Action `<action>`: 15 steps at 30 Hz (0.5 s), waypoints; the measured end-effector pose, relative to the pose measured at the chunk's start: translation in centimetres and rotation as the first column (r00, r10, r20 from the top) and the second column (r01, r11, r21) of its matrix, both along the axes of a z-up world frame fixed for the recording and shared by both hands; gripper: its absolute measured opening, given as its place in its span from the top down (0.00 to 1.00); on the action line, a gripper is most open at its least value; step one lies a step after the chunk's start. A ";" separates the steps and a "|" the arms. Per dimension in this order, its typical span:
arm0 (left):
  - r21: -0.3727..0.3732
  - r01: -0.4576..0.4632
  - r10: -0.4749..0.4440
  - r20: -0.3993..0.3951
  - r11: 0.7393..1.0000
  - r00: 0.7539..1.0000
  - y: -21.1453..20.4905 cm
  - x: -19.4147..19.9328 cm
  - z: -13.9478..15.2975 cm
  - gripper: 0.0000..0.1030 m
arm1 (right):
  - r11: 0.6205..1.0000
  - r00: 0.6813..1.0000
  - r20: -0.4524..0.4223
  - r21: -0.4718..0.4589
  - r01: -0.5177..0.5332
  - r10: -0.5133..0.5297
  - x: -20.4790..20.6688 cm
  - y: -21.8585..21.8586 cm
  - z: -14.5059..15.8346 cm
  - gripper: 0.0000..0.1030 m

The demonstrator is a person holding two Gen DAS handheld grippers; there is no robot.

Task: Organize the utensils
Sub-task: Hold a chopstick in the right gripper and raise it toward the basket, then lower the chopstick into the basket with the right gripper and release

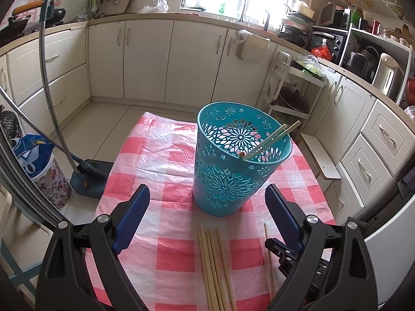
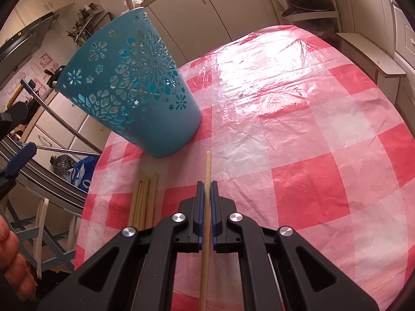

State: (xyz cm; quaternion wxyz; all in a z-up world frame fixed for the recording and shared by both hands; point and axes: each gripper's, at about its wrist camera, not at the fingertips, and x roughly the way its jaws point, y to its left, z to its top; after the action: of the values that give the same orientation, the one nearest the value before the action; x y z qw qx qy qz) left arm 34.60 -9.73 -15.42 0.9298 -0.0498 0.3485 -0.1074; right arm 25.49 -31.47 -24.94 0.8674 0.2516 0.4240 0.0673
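Note:
A teal cut-out basket (image 1: 233, 176) stands upright on the red-and-white checked tablecloth (image 1: 168, 160), with two pale green chopsticks (image 1: 272, 140) leaning inside it. Several wooden chopsticks (image 1: 215, 267) lie side by side in front of it. My left gripper (image 1: 207, 189) is open just short of the basket and holds nothing. In the right wrist view my right gripper (image 2: 207, 184) is shut on a single wooden chopstick (image 2: 207, 168), which points towards the basket (image 2: 145, 119). The loose bundle (image 2: 145, 199) lies just left of it.
The table's left edge drops to a tiled floor with a mop (image 1: 85, 178) and a floral bin (image 1: 52, 181). Cream cabinets ring the room. A low wooden bench (image 2: 373, 59) stands past the table's right edge. A person's fingers (image 2: 10, 254) show at the lower left.

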 end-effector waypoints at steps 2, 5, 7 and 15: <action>-0.001 -0.003 0.003 0.001 1.000 1.000 0.0 0.0 0.0 0.16 | 1.000 1.000 0.018 0.020 0.003 -0.004 -0.4 -0.3 0.4 0.95; -0.020 -0.024 0.024 -0.006 1.000 1.000 0.7 0.4 0.0 0.16 | 0.999 0.999 0.037 0.035 0.004 -0.005 -1.0 -0.4 1.2 0.95; -0.042 -0.052 0.052 -0.007 0.998 0.999 1.7 0.6 0.1 0.16 | 0.999 0.998 0.055 0.037 0.002 -0.004 -1.5 -0.2 1.8 0.95; -0.161 -0.239 0.233 -0.055 0.958 0.971 7.8 1.9 -0.1 0.16 | 0.997 0.982 0.186 0.082 0.013 -0.028 -3.6 -0.5 7.2 0.95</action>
State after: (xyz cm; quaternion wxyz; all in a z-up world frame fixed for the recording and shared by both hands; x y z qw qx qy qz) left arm 36.53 -1.88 -15.51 0.9222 -0.1702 0.3464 -0.0237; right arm 21.91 -31.99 -17.79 0.8933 0.2833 0.3348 0.0987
